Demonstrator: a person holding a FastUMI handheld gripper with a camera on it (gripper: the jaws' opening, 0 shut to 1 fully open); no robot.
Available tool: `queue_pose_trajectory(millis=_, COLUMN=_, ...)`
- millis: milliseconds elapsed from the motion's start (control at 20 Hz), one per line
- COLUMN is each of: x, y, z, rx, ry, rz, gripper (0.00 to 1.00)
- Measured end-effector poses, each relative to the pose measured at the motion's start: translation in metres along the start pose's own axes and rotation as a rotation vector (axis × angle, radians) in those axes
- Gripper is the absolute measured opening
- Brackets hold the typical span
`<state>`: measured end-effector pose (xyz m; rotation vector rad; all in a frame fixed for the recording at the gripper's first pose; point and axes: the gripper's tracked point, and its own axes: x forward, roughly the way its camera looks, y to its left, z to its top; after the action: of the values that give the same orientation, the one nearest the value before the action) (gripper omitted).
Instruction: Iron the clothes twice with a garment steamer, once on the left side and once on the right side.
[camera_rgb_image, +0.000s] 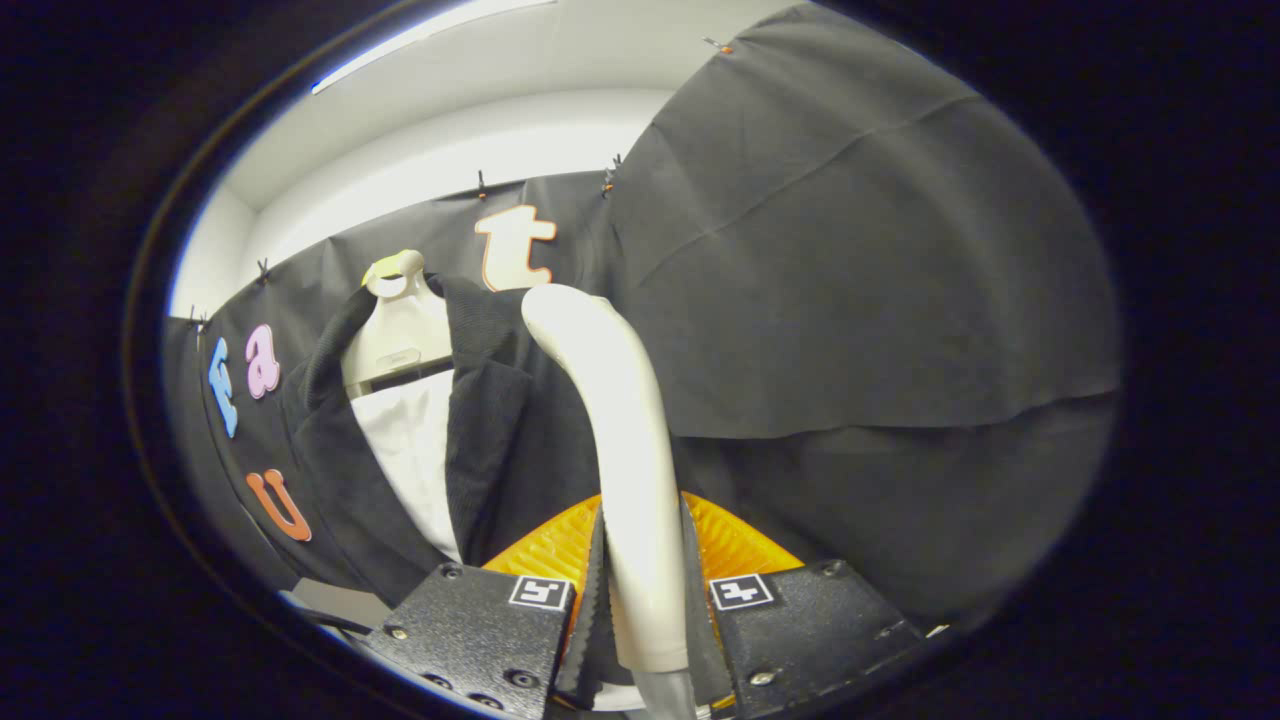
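The steamer (630, 470) is clamped between both fingers of the gripper (645, 610), its pale handle rising ahead and curving toward a dark jacket (480, 440). The steamer's head is turned away and cannot be made out. The jacket is hung over a white shirt (415, 450) on a hanger (398, 335), its lower part cut off.

Steamer (610, 400) head's face turned away; jacket (480, 440) hem cut off.
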<state>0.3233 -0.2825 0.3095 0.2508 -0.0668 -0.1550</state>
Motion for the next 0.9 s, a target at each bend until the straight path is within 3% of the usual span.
queue_pose_trajectory(millis=200, x=0.017, y=0.013, z=0.006, rx=-0.105, ry=-0.042, rz=-0.077, gripper=0.38)
queue_pose_trajectory(millis=900, x=0.031, y=0.014, z=-0.053, rx=-0.206, ry=0.058, rz=-0.131, gripper=0.38)
